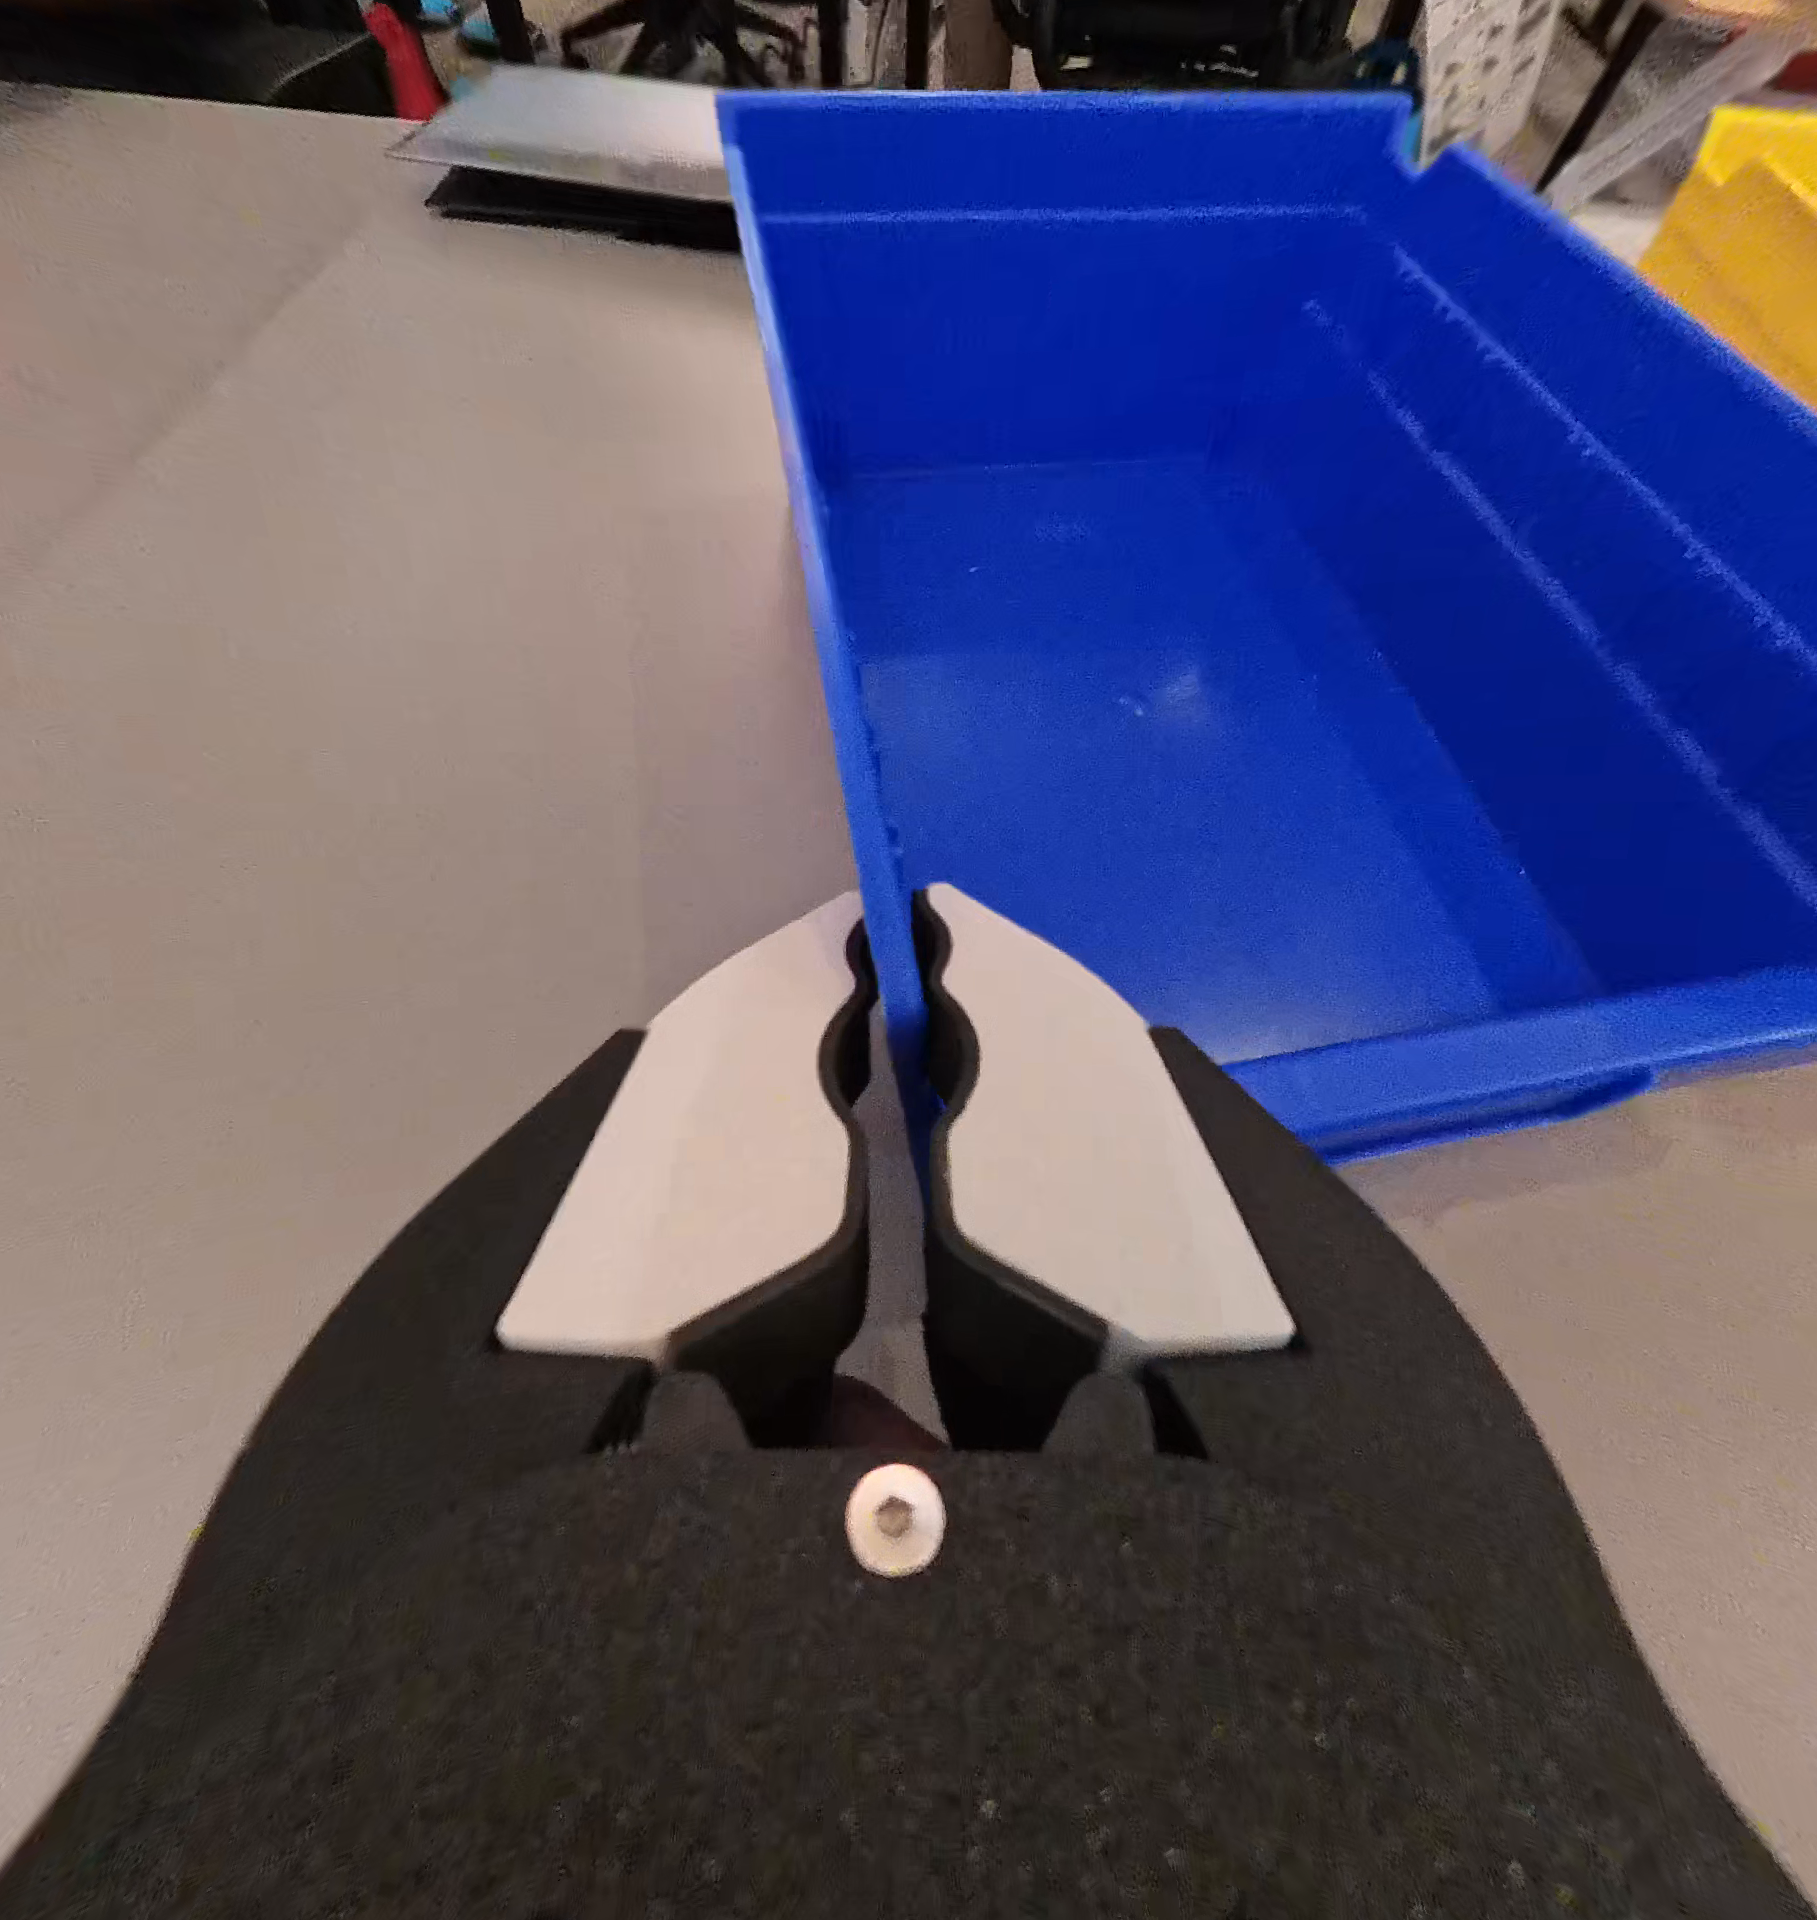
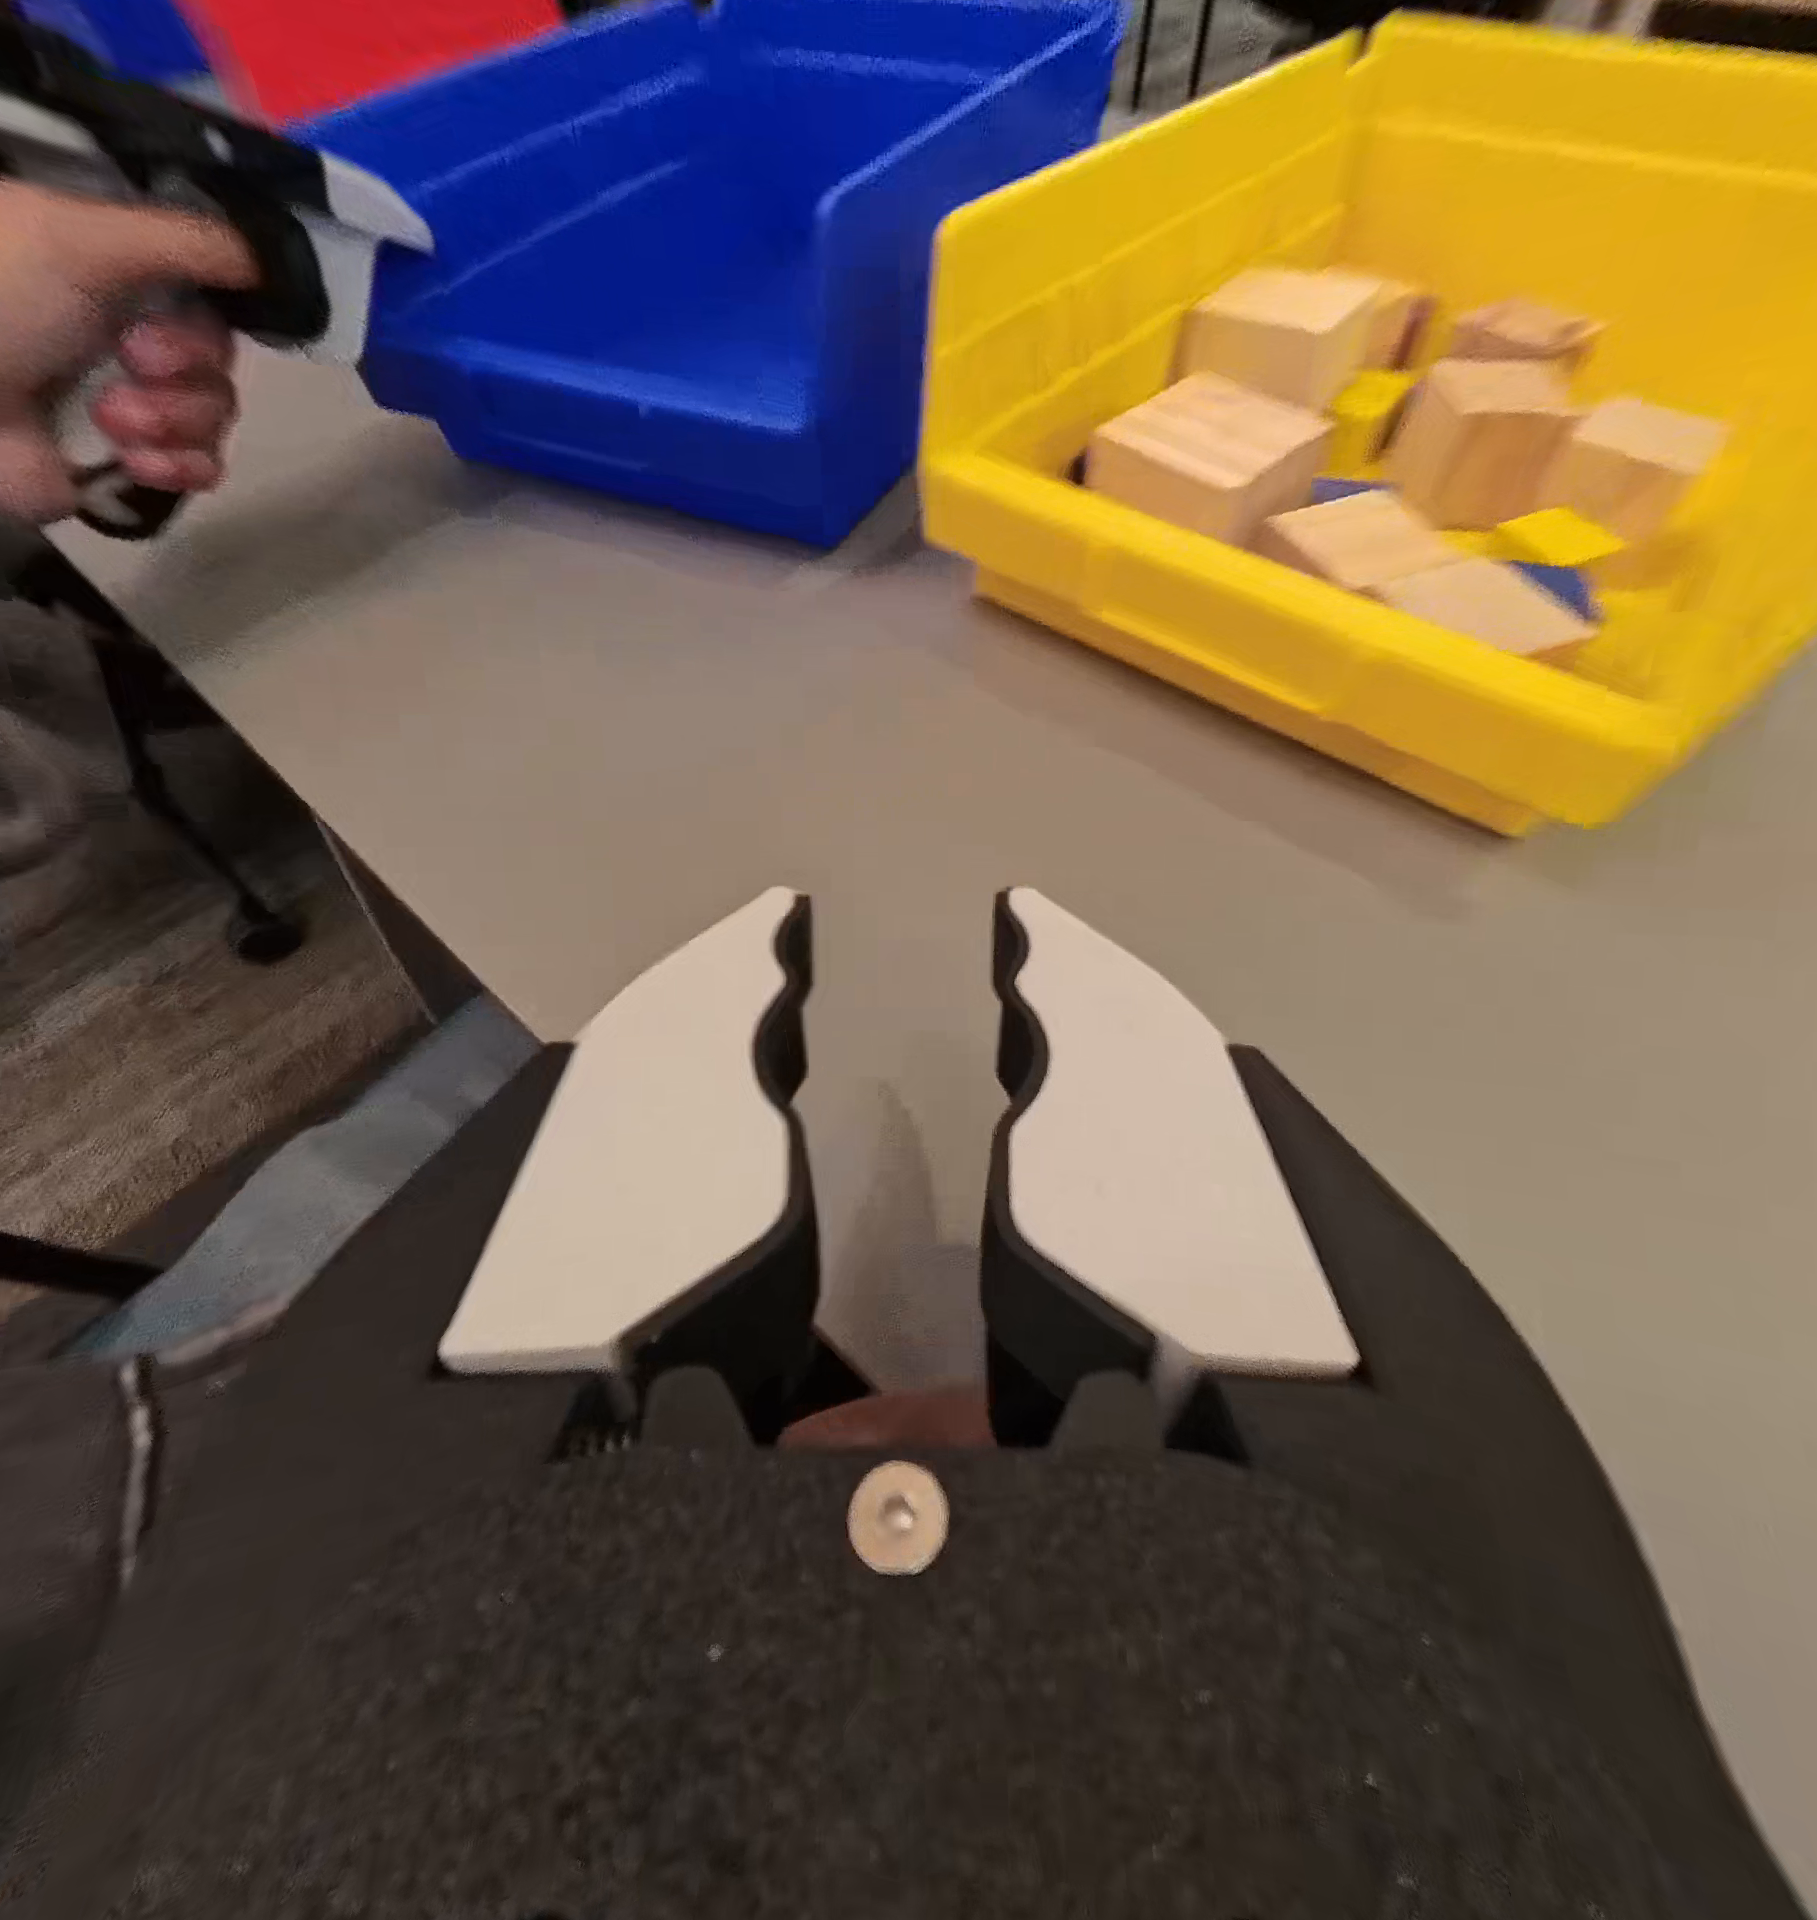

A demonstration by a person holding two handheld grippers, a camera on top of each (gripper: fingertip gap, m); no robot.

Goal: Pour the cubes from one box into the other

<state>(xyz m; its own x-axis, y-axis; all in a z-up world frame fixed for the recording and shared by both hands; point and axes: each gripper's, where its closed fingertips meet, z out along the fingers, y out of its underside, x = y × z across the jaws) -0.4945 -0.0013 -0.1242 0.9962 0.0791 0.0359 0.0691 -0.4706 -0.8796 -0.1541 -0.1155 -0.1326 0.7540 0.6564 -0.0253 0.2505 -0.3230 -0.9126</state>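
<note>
Currently left gripper [image 1: 896, 914] pinching side wall of blue box [image 1: 1247, 665] at near corner, one finger outside, one inside; box interior bare, spreading toward 1 o'clock on grey table [image 1: 364, 675]. Right gripper [image 2: 902, 914] hovering over table, fingers spread, nothing between. Yellow box [image 2: 1247, 644] at 1 o'clock from it, holding wooden cubes [image 2: 1210, 457] plus small blue and yellow pieces. Blue box at 11 o'clock, beside yellow one. Person's hand [image 2: 73, 343] at 10 o'clock grips left gripper's handle

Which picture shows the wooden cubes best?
The right wrist view. There the wooden cubes lie heaped inside the yellow box, plain to see though a bit blurred. The left wrist view shows none of them: only a corner of the yellow box at its right edge, beyond the blue box.
</note>
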